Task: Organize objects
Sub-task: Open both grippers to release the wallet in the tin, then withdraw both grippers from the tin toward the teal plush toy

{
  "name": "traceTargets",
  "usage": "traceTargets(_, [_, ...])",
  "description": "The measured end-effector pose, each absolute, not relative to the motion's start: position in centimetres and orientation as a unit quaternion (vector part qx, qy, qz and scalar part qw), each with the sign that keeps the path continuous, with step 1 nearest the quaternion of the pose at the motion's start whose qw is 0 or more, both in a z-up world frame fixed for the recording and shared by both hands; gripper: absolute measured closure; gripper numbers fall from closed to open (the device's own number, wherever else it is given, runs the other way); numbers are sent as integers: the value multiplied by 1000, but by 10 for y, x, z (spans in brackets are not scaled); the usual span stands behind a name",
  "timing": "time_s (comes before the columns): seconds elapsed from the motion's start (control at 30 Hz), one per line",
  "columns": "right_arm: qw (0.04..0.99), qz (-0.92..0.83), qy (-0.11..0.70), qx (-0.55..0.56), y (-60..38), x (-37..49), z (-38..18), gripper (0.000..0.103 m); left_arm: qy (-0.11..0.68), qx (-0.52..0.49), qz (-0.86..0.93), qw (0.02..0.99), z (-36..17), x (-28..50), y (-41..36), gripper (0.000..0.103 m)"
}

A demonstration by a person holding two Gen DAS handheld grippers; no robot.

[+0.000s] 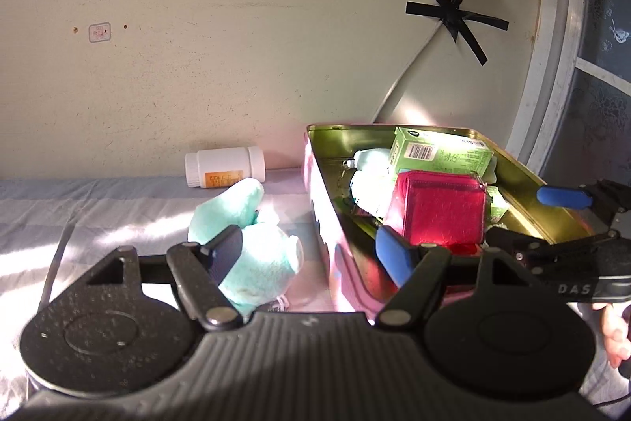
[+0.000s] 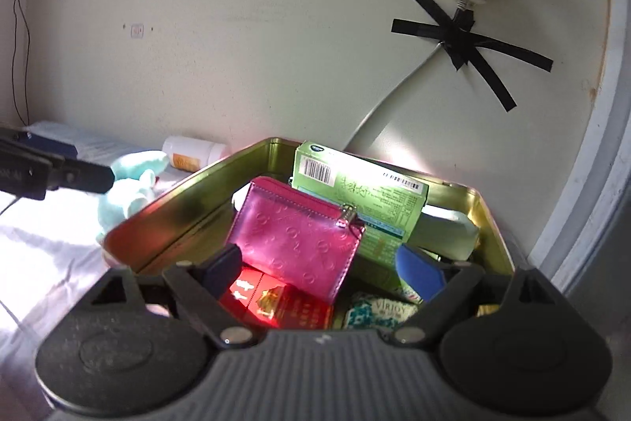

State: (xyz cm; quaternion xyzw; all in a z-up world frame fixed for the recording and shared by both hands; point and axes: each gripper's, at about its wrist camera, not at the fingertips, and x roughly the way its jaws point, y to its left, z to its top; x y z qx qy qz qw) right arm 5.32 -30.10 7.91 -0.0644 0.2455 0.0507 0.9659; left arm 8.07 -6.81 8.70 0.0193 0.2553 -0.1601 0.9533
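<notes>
Left gripper [image 1: 311, 255]: fingers apart, straddling mint-green plush toy [image 1: 256, 243] on bed, grip unclear. Right gripper [image 2: 329, 269]: fingers wide open over gold metal tin [image 2: 189, 200], flanking shiny pink zip wallet [image 2: 299, 239], no contact.

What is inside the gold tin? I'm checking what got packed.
The gold tin holds a pink wallet, a green box, a red packet and a patterned packet. Whatever lies beneath them is covered.

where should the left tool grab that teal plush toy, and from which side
Grip the plush toy across its round body, coming from above and the near side. It lies on the bed sheet beside the tin, with the left tool open around it; the thin raised limb would slip.
</notes>
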Motion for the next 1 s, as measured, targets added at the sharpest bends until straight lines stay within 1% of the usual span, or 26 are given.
traceTargets(0.23, [967, 43, 229, 99, -333, -2, 77, 13, 247, 49, -148, 956, 80, 55, -72, 26])
traceTargets(0.37, [964, 39, 229, 131, -336, -18, 77, 13, 246, 53, -142, 957, 77, 48, -69, 26])
traceTargets(0.57, [964, 48, 228, 125, -323, -23, 84, 13, 245, 54, -130, 959, 74, 40, -57, 26])
traceTargets(0.73, [964, 61, 231, 114, -303, -20, 84, 13, 244, 57, -116, 961, 71, 37, -45, 22])
traceTargets(1.0, [964, 76, 234, 99, -277, -15, 85, 13, 244, 52, -102, 963, 67, 38, -20, 21])
